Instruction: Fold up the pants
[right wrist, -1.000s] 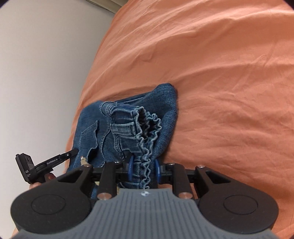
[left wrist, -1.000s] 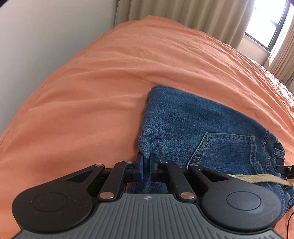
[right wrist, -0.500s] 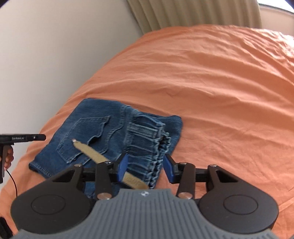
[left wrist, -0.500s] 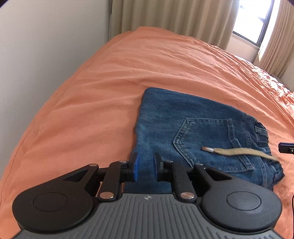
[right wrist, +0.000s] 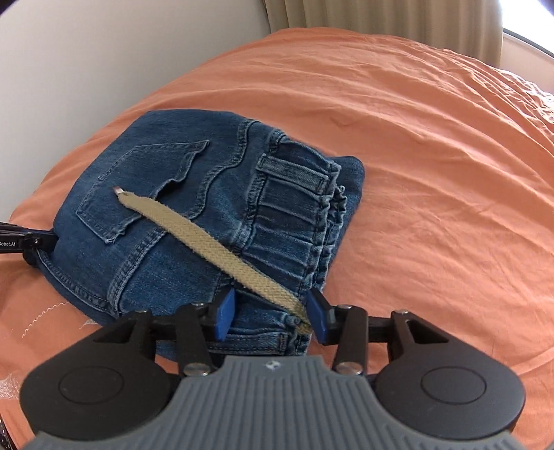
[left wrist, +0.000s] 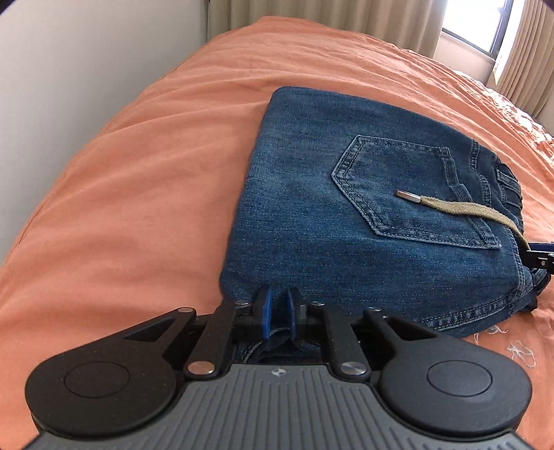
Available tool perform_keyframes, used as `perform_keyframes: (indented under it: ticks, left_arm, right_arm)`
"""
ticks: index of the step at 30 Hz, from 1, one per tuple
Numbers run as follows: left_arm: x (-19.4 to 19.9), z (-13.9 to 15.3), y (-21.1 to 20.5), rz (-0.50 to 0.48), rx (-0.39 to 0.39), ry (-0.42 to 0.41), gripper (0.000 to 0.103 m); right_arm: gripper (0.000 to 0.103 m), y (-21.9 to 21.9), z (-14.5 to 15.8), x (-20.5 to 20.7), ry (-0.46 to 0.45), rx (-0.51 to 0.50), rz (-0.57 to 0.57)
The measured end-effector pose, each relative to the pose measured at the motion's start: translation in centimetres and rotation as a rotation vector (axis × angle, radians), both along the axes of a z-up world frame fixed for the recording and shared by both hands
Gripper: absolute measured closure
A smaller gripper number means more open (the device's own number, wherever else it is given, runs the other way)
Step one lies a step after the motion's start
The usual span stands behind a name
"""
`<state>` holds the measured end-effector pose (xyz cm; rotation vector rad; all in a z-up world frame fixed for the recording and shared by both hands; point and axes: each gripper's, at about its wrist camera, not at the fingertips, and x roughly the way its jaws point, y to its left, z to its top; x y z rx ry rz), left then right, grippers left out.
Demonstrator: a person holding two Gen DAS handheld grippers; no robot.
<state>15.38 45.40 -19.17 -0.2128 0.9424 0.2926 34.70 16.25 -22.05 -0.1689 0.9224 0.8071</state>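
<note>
The denim jeans (left wrist: 339, 221) are lying as a compact folded packet on the orange bedsheet (left wrist: 138, 180), back pocket up, so the folding is looking all but done; the tan drawstring (right wrist: 207, 242) is trailing loose across the top and probably wanting tucking. The left gripper (left wrist: 278, 313) is sitting narrowly parted at the near edge, a bit of denim showing between its pads, though a grip is hard to confirm. The right gripper (right wrist: 270, 316) is standing wide around the waistband corner. Beige curtains (left wrist: 346, 17) and a bright window (left wrist: 477, 24) are showing beyond the bed
</note>
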Motion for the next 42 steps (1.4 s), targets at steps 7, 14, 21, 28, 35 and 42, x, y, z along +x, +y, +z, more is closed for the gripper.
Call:
perform_keyframes:
  ticks: [7,14,21,28,35,42]
  left_arm:
    - [-1.2,3.2,-0.9,0.016,0.019,0.014,0.083]
    - [-5.2,10.3,-4.1,0.006,0.133,-0.058,0.071]
    - [-10.4,18.9,-9.5,-0.030,0.248,-0.187,0.053]
    - [-16.5,24.7,-15.8,-0.048,0.344,-0.355,0.035]
    - [-22.0,24.6,-21.0,0.001,0.366,-0.521,0.010]
    - [-23.6,21.3,-24.3,0.087,0.422,-0.566,0.001]
  right_arm:
    - [0.058,0.4,3.1,-0.3,-0.005,-0.040,-0.023]
    - [0.042,-1.1,10.7,-4.2,-0.078,0.061,-0.003]
    - [0.023,-4.6,19.6,-11.1,-0.218,0.180,0.019]
    - [0.022,-9.6,25.1,-19.5,-0.367,0.271,-0.011]
    - [0.022,-14.8,25.8,-28.0,-0.496,0.336,-0.090]
    - [0.022,-16.8,22.2,-34.1,-0.552,0.345,-0.156]
